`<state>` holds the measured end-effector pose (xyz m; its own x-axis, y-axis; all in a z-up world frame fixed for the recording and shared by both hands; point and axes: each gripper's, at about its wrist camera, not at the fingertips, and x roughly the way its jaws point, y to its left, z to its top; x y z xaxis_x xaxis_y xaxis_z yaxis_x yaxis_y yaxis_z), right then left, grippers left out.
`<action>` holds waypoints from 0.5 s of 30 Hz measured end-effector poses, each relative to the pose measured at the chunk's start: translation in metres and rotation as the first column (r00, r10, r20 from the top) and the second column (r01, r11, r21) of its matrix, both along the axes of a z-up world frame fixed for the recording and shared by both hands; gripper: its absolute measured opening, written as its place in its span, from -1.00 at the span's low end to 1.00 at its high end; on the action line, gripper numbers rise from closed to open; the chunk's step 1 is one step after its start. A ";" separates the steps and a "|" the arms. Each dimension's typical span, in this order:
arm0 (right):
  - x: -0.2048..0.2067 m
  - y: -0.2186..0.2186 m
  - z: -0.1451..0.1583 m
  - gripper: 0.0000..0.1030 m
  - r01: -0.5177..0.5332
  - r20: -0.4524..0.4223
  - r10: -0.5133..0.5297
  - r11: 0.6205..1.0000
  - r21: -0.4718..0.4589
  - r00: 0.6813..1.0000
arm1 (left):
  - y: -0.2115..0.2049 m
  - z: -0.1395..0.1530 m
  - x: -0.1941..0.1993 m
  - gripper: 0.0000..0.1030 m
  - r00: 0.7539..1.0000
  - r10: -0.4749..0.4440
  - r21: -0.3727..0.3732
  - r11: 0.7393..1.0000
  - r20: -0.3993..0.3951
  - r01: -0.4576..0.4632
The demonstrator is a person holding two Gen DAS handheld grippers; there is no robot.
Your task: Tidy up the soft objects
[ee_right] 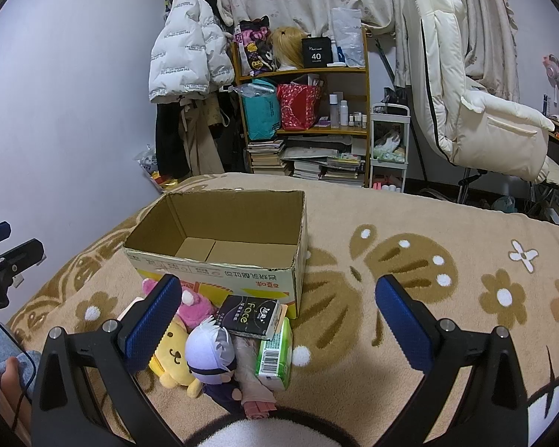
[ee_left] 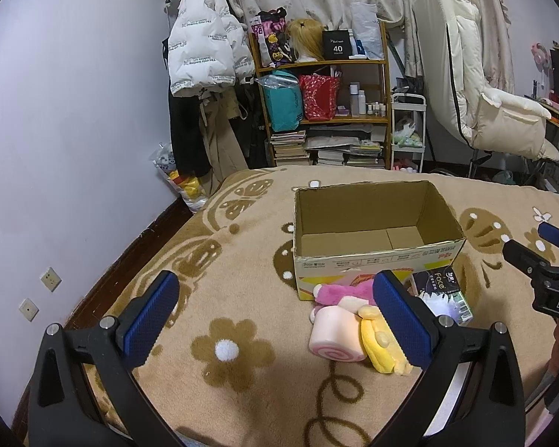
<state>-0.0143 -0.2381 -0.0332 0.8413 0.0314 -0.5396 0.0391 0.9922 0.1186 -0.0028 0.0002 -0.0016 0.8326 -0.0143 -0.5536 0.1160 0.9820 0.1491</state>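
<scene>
The bed (ee_right: 410, 223) fills the lower half of both views, its tan flowered blanket carrying everything. At centre frame sits the cardboard box (ee_right: 220, 279), open-topped and with nothing inside, presumably set there to receive the soft things. Heaped against its near wall, just below centre, is the pile to be sorted: a pink plush (ee_left: 348, 292) touching the box, a pink swirl roll cushion (ee_left: 335, 335) and a yellow dog plush (ee_right: 175, 357) in front of it, a white-haired doll (ee_right: 210, 354), a black tissue pack (ee_right: 251, 316) leaning over a green tissue pack (ee_right: 275, 357). The left tongs (ee_left: 275, 318) hang wide open at the bottom of the left view, gripping nothing, the pile just past the right finger. The right tongs (ee_right: 279, 320) are likewise spread wide and unladen, framing the pile's right side, likely poised for a first pick.
</scene>
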 end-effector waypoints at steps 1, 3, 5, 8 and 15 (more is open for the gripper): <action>0.000 0.000 0.000 1.00 0.000 0.000 0.000 1.000 0.000 1.000 | 0.000 0.000 0.000 1.00 1.000 0.001 0.000 1.000 0.001 -0.001; 0.000 0.000 0.000 1.00 -0.001 -0.002 0.001 1.000 0.002 1.000 | 0.001 0.001 0.000 1.00 1.000 0.004 0.000 1.000 -0.004 -0.004; 0.000 0.000 -0.009 1.00 -0.004 -0.005 0.004 1.000 0.004 1.000 | 0.003 0.003 0.002 1.00 1.000 0.004 -0.011 1.000 -0.017 -0.004; 0.002 0.001 -0.018 1.00 -0.006 -0.018 0.006 1.000 0.008 1.000 | 0.004 0.005 0.005 1.00 1.000 0.012 -0.007 1.000 -0.029 -0.012; 0.012 0.002 -0.011 1.00 -0.022 -0.015 0.022 1.000 0.019 1.000 | 0.016 0.007 0.030 1.00 0.993 0.052 -0.039 0.998 -0.110 -0.056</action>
<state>-0.0023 -0.2358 -0.0445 0.8320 0.0601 -0.5515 0.0194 0.9904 0.1372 0.0270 0.0164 0.0059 0.7679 0.0040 -0.6405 0.0758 0.9924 0.0971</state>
